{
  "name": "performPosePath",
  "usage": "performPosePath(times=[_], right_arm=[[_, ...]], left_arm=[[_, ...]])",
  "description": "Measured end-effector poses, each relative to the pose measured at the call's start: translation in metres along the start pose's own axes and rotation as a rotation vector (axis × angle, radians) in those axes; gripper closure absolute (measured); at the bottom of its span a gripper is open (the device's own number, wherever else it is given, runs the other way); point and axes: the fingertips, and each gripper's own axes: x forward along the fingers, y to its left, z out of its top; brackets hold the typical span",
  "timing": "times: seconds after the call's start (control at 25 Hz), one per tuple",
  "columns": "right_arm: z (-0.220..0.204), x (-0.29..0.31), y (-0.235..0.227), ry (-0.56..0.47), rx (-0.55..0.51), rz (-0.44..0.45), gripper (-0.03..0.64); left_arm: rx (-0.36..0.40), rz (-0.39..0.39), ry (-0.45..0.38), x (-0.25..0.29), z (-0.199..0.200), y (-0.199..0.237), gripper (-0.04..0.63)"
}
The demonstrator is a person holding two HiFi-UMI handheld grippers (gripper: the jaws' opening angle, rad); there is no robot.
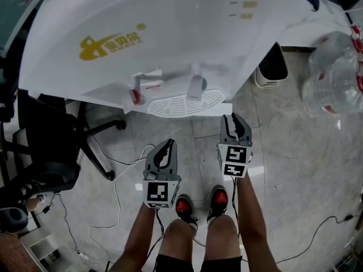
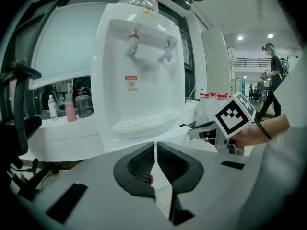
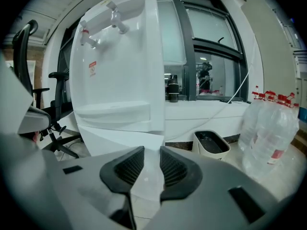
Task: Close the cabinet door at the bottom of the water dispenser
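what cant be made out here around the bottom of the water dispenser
- Bottom cabinet door: head view, hidden under the white plastic water dispenser; left gripper view, behind the left claw; right gripper view, lower front covered by the right claw.
- Small red sticker on the dispenser front: left gripper view, print too small to read.
- Clear plastic water bottles: head view, cut off by the right edge.
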Motion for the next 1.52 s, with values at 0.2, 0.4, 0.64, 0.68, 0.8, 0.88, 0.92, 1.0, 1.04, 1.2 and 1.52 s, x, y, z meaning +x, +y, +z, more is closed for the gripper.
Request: performPosePath(times=[0.2, 0.4, 0.64, 0.68, 0.8, 0.88, 0.92, 1.0, 1.04, 1.2, 1.52], right_arm=[[0.005, 0.008, -0.003, -0.013, -0.011, 0.016, 0.503], [0.009, 0.015, -0.006, -0.03, -0.016, 0.017, 0.505], [0.013, 0.022, -0.009, -0.038, -0.035, 0.012, 0.512], [0.014, 0.023, -0.01, -0.041, -0.038, 0.007, 0.517], [0.016, 0.025, -0.012, -0.047, -0.036, -0.001, 0.523], [0.018, 0.027, -0.012, -0.052, -0.032, -0.001, 0.523], [0.019, 0.029, -0.012, -0.055, -0.035, -0.001, 0.524], [0.022, 0.031, -0.012, -0.059, -0.048, -0.001, 0.531], [0.023, 0.032, -0.011, -0.059, -0.052, 0.0, 0.531], [0.024, 0.033, -0.013, -0.059, -0.058, 0.0, 0.532], [0.029, 0.014, -0.015, -0.044, -0.061, 0.0, 0.533]], left_arm=[[0.001, -0.003, -0.02, 0.007, 0.002, -0.001, 0.56], [0.007, 0.002, -0.037, 0.012, 0.005, -0.001, 0.56], [0.015, -0.003, -0.037, 0.014, 0.004, -0.002, 0.56], [0.017, -0.002, -0.043, 0.015, 0.005, -0.002, 0.56], [0.021, 0.001, -0.049, 0.014, 0.007, 0.0, 0.56], [0.02, 0.001, -0.041, 0.013, 0.005, 0.003, 0.56], [0.019, 0.001, -0.033, 0.012, 0.002, 0.004, 0.56], [0.018, 0.002, -0.021, 0.011, -0.001, 0.005, 0.56], [0.02, 0.005, -0.029, 0.011, 0.0, 0.005, 0.56], [0.027, 0.014, -0.062, 0.009, 0.008, 0.005, 0.56], [0.026, 0.004, -0.034, -0.004, 0.016, -0.001, 0.56]])
